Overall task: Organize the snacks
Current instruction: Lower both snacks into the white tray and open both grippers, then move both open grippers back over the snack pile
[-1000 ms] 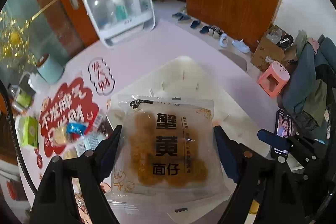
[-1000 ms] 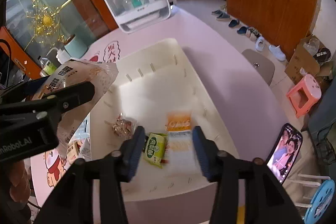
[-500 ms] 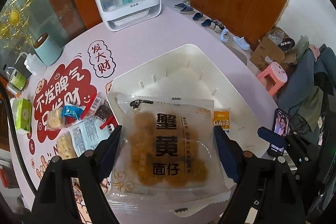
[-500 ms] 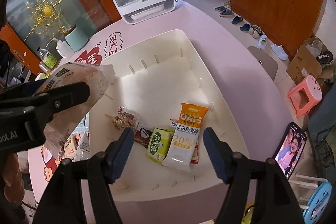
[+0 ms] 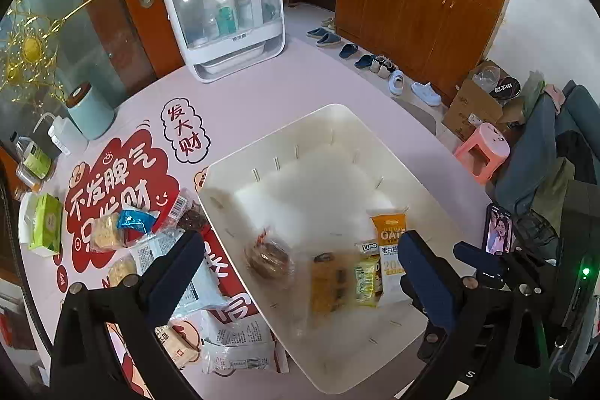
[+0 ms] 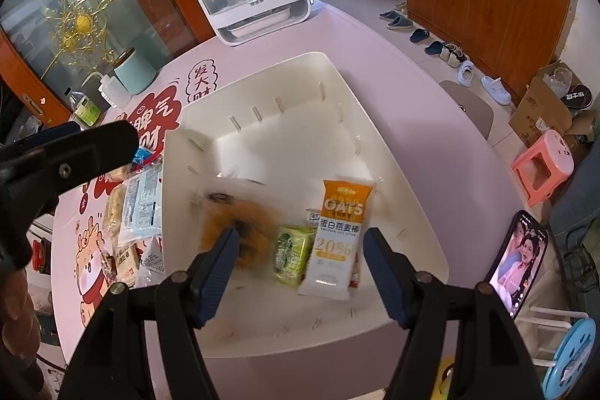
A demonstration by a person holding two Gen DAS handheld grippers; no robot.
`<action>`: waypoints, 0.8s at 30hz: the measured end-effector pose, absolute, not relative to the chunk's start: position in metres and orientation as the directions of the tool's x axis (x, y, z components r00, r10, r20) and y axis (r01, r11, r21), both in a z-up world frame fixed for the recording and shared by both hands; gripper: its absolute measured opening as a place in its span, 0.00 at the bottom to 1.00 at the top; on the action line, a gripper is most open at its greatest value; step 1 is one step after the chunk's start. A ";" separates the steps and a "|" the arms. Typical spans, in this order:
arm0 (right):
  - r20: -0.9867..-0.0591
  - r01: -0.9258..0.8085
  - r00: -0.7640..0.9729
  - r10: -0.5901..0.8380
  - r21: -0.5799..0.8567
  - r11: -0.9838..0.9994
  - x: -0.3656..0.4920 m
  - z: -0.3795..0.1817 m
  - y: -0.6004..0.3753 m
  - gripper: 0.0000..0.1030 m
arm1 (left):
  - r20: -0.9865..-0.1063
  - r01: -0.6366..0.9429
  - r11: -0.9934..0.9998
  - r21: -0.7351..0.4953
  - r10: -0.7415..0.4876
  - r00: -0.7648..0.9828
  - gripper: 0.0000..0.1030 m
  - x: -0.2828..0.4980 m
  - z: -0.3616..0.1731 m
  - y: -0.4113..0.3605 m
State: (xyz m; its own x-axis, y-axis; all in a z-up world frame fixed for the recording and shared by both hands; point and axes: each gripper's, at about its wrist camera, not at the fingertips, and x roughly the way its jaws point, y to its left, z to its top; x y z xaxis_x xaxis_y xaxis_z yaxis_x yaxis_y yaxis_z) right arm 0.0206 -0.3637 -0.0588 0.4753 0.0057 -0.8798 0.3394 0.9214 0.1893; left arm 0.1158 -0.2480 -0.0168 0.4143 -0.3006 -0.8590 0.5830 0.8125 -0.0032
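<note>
Left claw [image 5: 300, 268] is opening, nothing clamped; orange snack pack [image 5: 328, 285] is seen blurred inside the white tray [image 5: 375, 134], beside the green packet [image 5: 365, 282]. Right claw [image 6: 302, 255] is held apart, empty, above tray.

The far half of the white bin [image 5: 337, 111] lies bare, so a gripper could come down there, toward the upper middle of the left wrist view. Its near half is crowded: an oat bar packet [image 6: 339, 235], a green packet [image 6: 290, 253] and a blurred orange packet [image 6: 240, 231] lie close together. Loose snack packets [image 5: 150, 250] fill the table left of the bin. A dish cabinet [image 5: 228, 21] blocks the table's far edge. The pink tabletop [image 5: 262, 89] between cabinet and bin is clear.
</note>
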 end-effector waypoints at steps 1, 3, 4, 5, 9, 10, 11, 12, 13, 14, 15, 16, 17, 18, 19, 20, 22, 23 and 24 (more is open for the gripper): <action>-0.880 0.339 0.476 0.005 0.189 0.922 0.020 -0.059 -0.363 0.67 | -0.861 0.586 0.810 -0.007 -0.303 0.409 0.99 0.116 -0.016 -0.248; -0.880 0.338 0.474 0.004 0.186 0.922 0.021 -0.058 -0.362 0.67 | -0.864 0.588 0.809 -0.016 -0.308 0.400 0.99 0.115 -0.017 -0.246; -0.881 0.338 0.474 0.004 0.186 0.923 0.022 -0.058 -0.360 0.68 | -0.865 0.587 0.809 -0.015 -0.305 0.398 0.99 0.115 -0.017 -0.245; -0.881 0.338 0.474 0.004 0.186 0.923 0.022 -0.057 -0.359 0.68 | -0.867 0.586 0.810 -0.014 -0.302 0.397 0.99 0.115 -0.018 -0.244; -0.881 0.334 0.473 0.003 0.183 0.925 0.023 -0.057 -0.355 0.68 | -0.868 0.580 0.814 -0.024 -0.305 0.392 0.99 0.115 -0.017 -0.236; -0.881 0.332 0.474 0.004 0.183 0.926 0.024 -0.056 -0.353 0.68 | -0.867 0.578 0.816 -0.025 -0.305 0.393 0.99 0.115 -0.017 -0.234; -0.881 0.330 0.473 0.004 0.182 0.926 0.024 -0.056 -0.352 0.68 | -0.867 0.575 0.818 -0.027 -0.305 0.393 0.99 0.115 -0.017 -0.231; -0.881 0.329 0.472 0.004 0.181 0.927 0.024 -0.057 -0.350 0.68 | -0.868 0.572 0.820 -0.029 -0.305 0.393 0.99 0.115 -0.017 -0.229; -0.881 0.326 0.472 0.006 0.181 0.928 0.025 -0.056 -0.347 0.68 | -0.869 0.568 0.822 -0.032 -0.304 0.391 0.99 0.115 -0.018 -0.225; -0.882 0.324 0.472 0.006 0.180 0.929 0.026 -0.057 -0.345 0.68 | -0.870 0.566 0.824 -0.033 -0.303 0.390 0.99 0.114 -0.018 -0.222; -0.882 0.321 0.470 0.005 0.176 0.931 0.027 -0.057 -0.341 0.68 | -0.871 0.561 0.827 -0.035 -0.301 0.388 0.99 0.114 -0.019 -0.218; -0.884 0.318 0.468 0.005 0.173 0.932 0.027 -0.057 -0.338 0.68 | -0.874 0.554 0.831 -0.040 -0.299 0.384 0.99 0.115 -0.021 -0.213; -0.884 0.315 0.467 0.005 0.172 0.934 0.028 -0.057 -0.335 0.68 | -0.876 0.548 0.835 -0.045 -0.297 0.380 0.99 0.115 -0.022 -0.208; -0.885 0.312 0.466 0.006 0.171 0.935 0.029 -0.057 -0.332 0.68 | -0.878 0.541 0.840 -0.049 -0.294 0.377 0.99 0.116 -0.024 -0.203; -0.886 0.308 0.463 0.006 0.168 0.936 0.030 -0.057 -0.327 0.68 | -0.882 0.529 0.847 -0.057 -0.291 0.371 0.99 0.117 -0.026 -0.196; -0.886 0.307 0.463 0.006 0.166 0.937 0.030 -0.057 -0.325 0.68 | -0.884 0.520 0.852 -0.061 -0.288 0.368 0.99 0.118 -0.028 -0.189; -0.888 0.300 0.460 0.007 0.163 0.940 0.031 -0.057 -0.316 0.68 | -0.888 0.495 0.866 -0.068 -0.279 0.366 0.99 0.120 -0.031 -0.173; -0.888 0.297 0.460 0.009 0.163 0.941 0.032 -0.057 -0.313 0.68 | -0.888 0.484 0.873 -0.068 -0.273 0.369 0.99 0.121 -0.032 -0.166; -0.889 0.292 0.458 0.010 0.162 0.943 0.034 -0.057 -0.307 0.68 | -0.889 0.472 0.879 -0.068 -0.268 0.372 0.99 0.122 -0.033 -0.158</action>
